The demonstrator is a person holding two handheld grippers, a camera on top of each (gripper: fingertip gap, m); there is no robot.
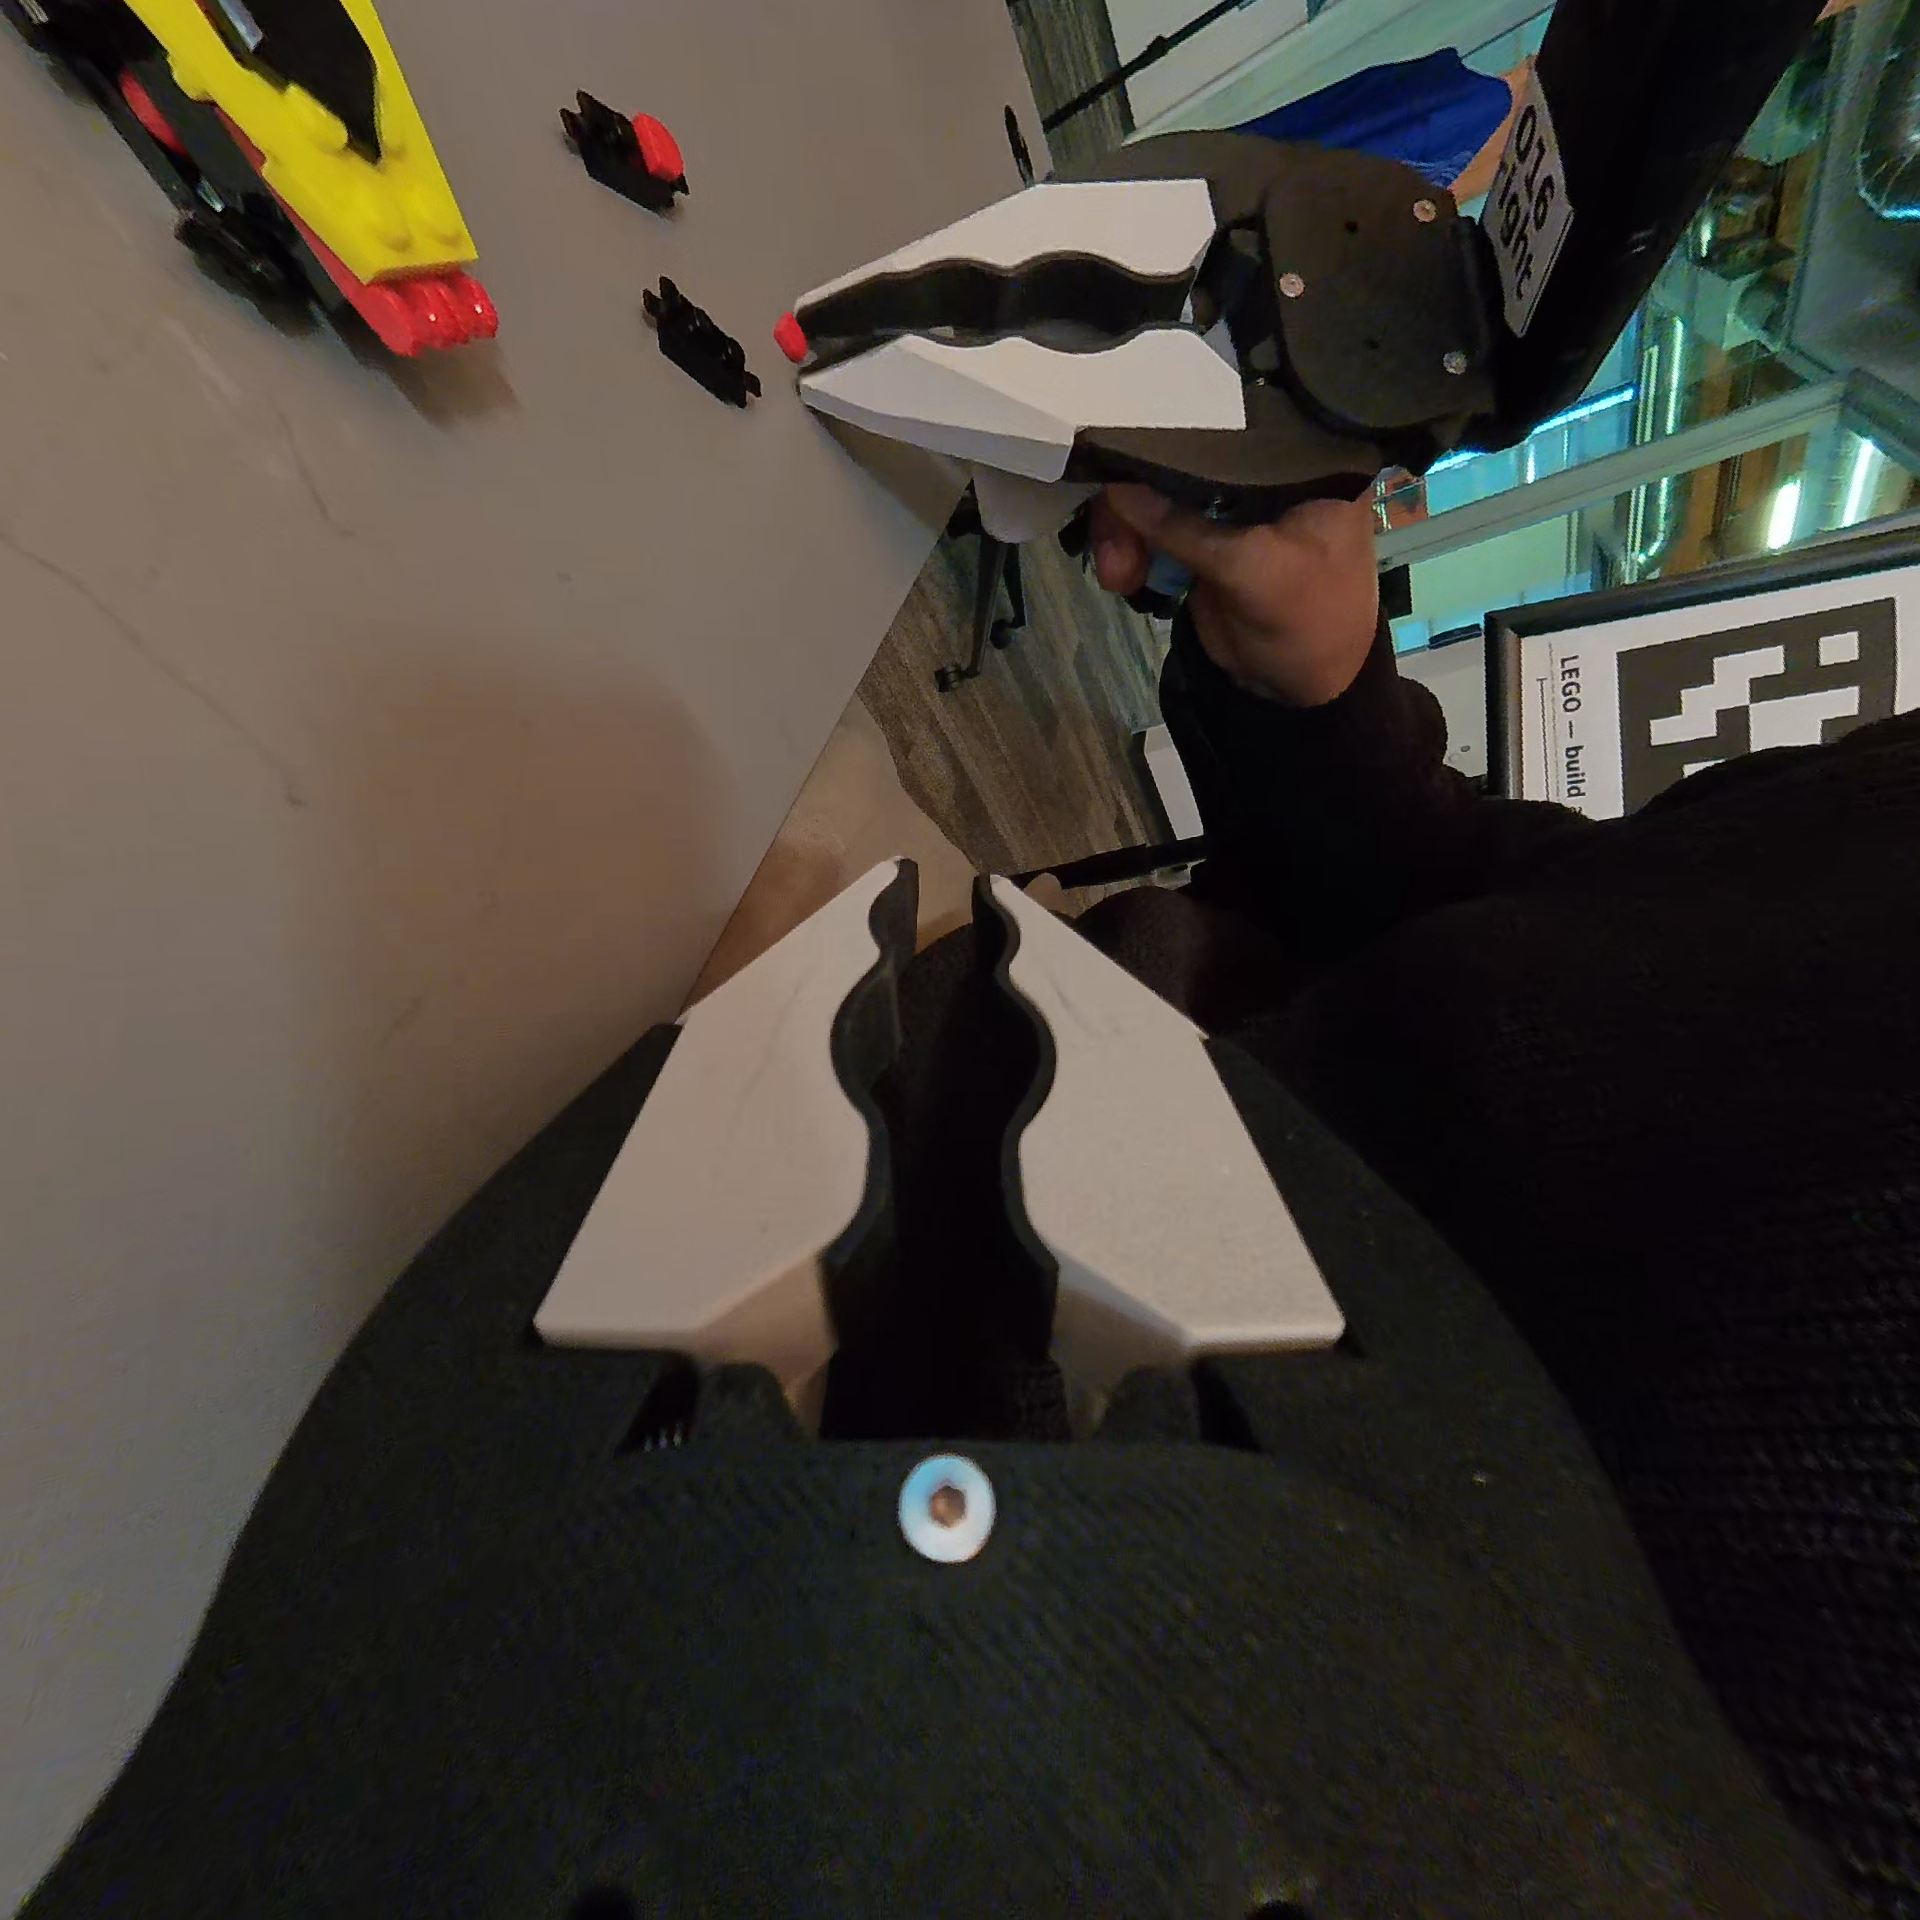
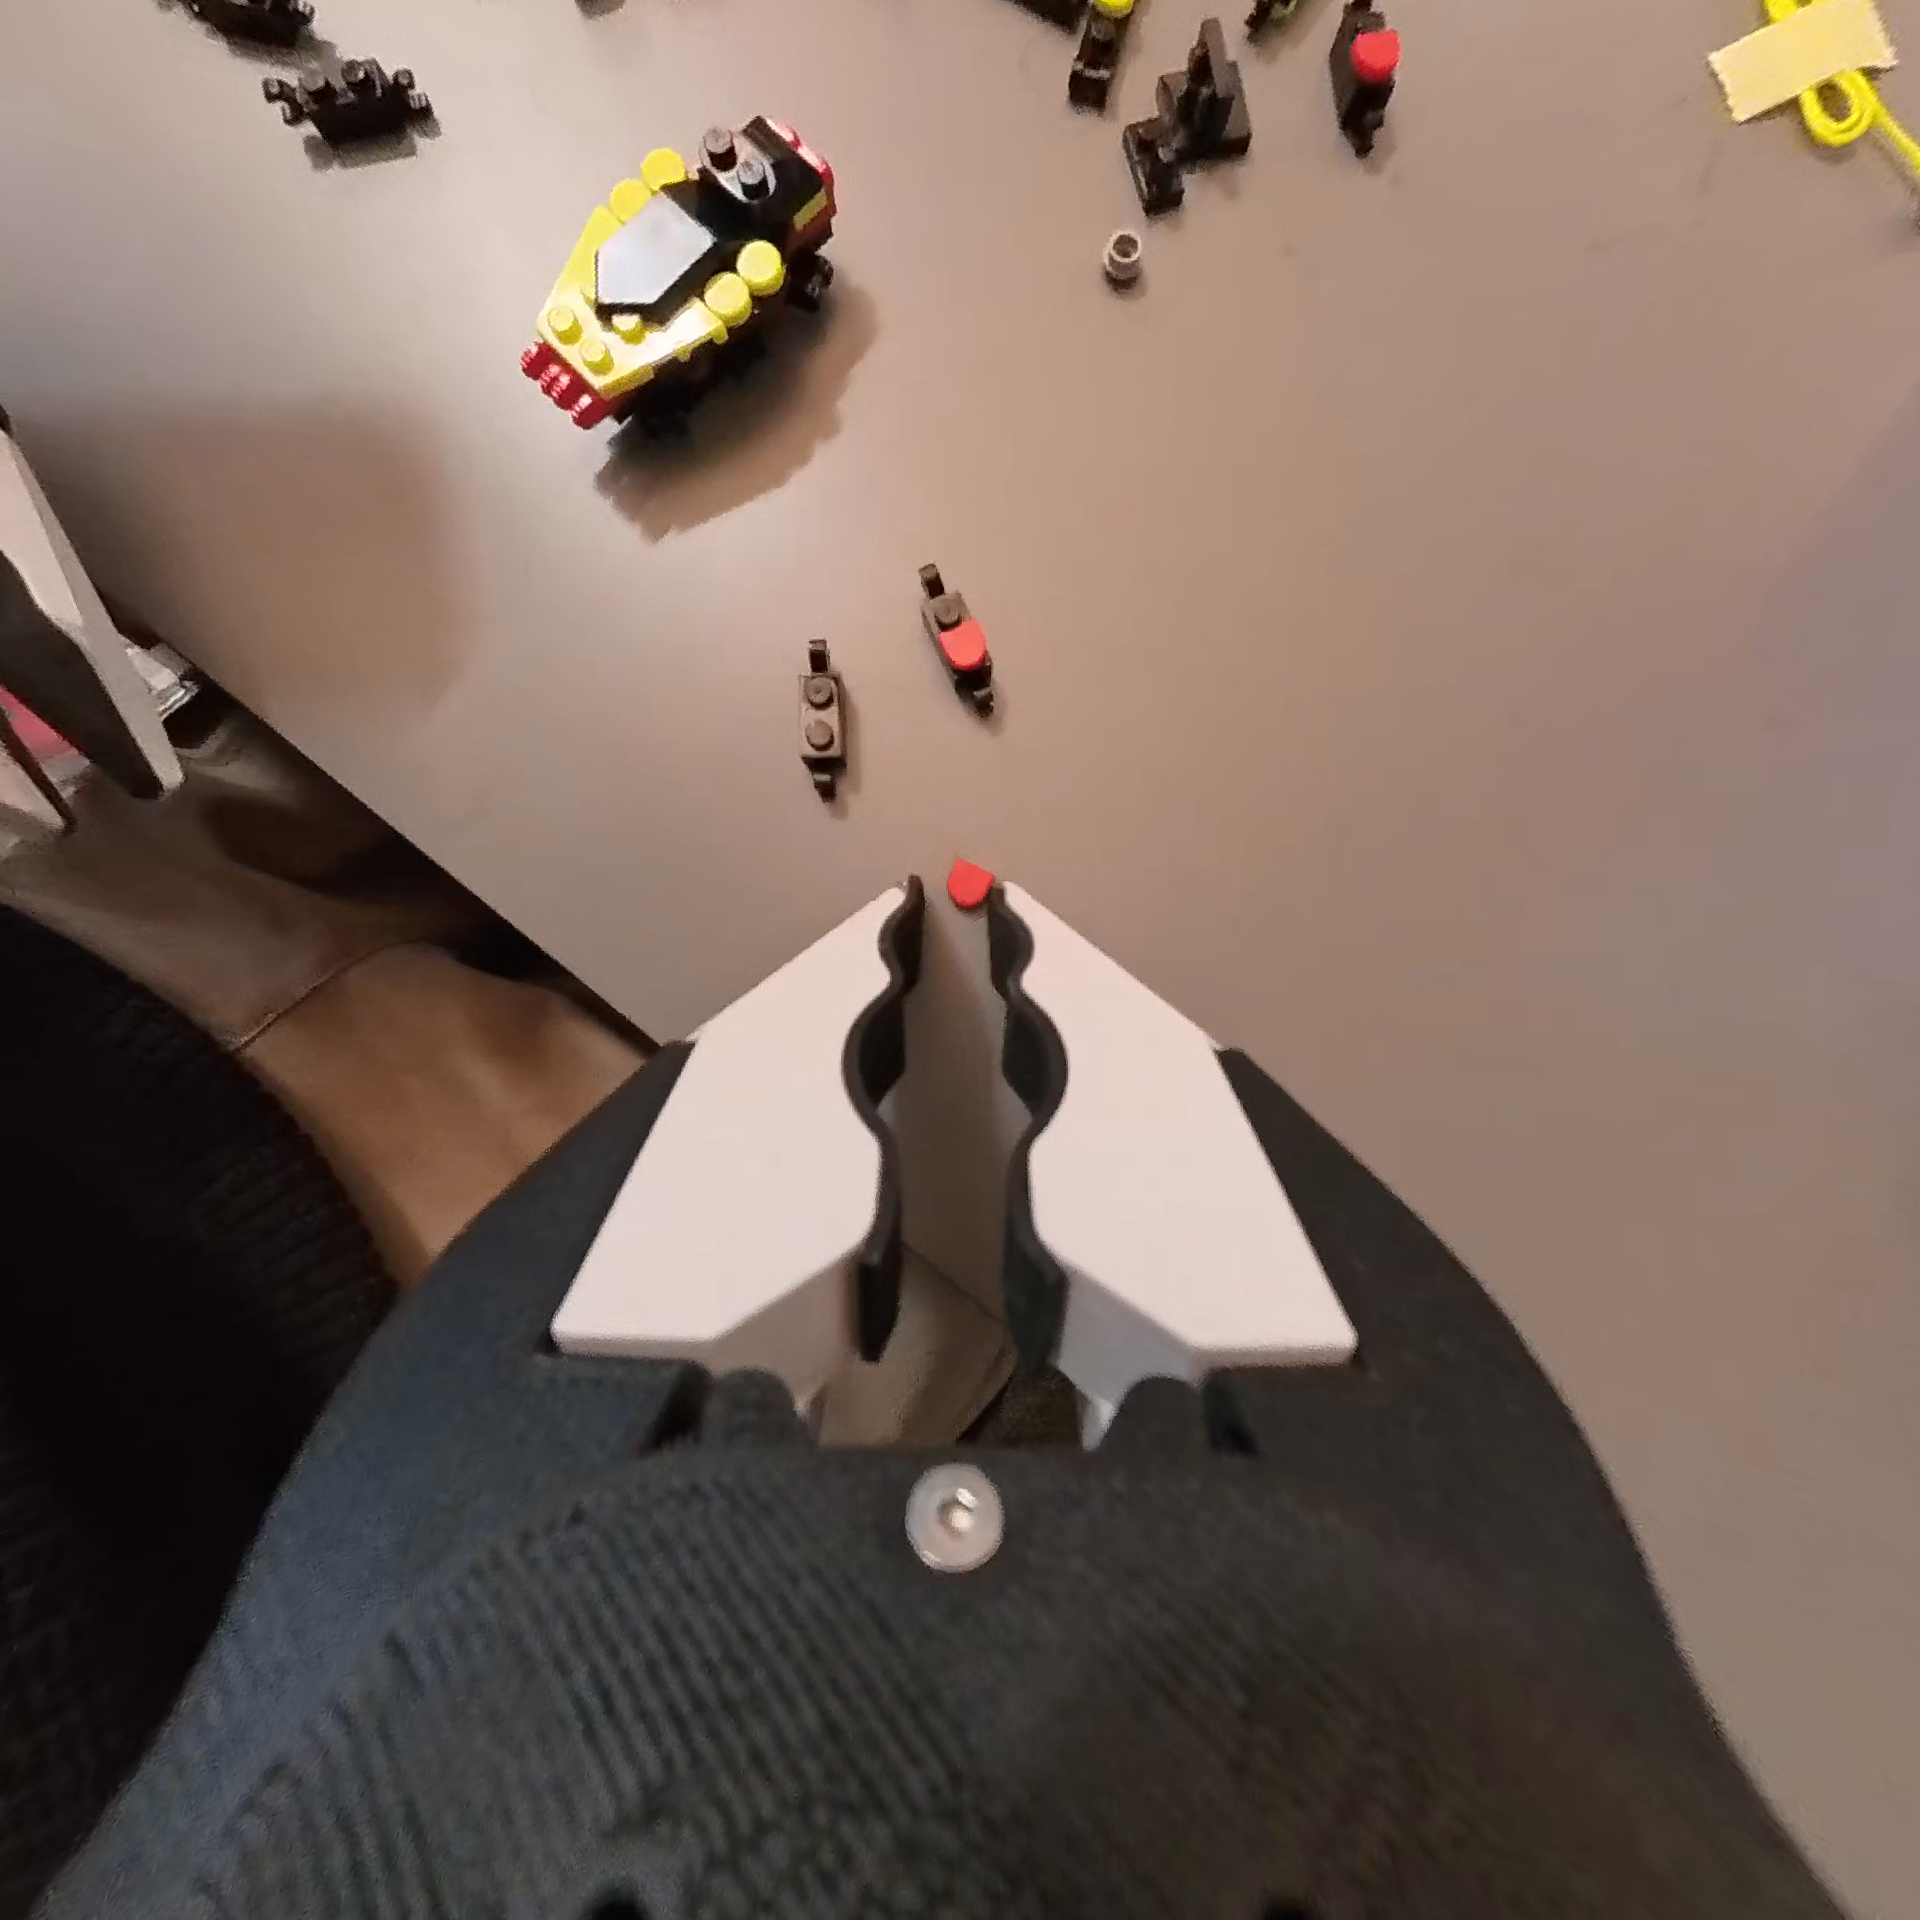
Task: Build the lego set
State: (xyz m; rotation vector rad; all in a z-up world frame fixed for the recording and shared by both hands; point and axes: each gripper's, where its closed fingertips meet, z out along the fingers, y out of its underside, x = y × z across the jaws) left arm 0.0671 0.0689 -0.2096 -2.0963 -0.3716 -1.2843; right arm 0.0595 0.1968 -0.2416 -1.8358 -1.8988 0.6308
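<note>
My right gripper (image 2: 956, 891) is low over the grey table (image 2: 1351, 727), jaws a little apart. A small red tile (image 2: 971, 883) sits at the tip of its right finger, with a gap between it and the left pad, so it is not gripped. The left wrist view shows that gripper (image 1: 802, 353) with the red tile (image 1: 790, 338) at its tips. Just ahead lie a black clip plate (image 2: 821, 717) and a black plate topped with a red tile (image 2: 956, 644). My left gripper (image 1: 945, 878) is open and empty, off the table edge over dark clothing.
A yellow, black and red brick vehicle (image 2: 675, 281) stands farther back on the left. Loose black pieces (image 2: 1184, 125), a grey round stud (image 2: 1124, 255) and a taped yellow cord (image 2: 1808, 73) lie at the far side. The table edge (image 2: 416, 831) runs diagonally at the left. About 15 cm separates my left fingertips from my right. The right tips stand about 4 cm off the black clip plate (image 2: 821, 717). The left camera catches it too, in the left wrist view (image 1: 700, 341).
</note>
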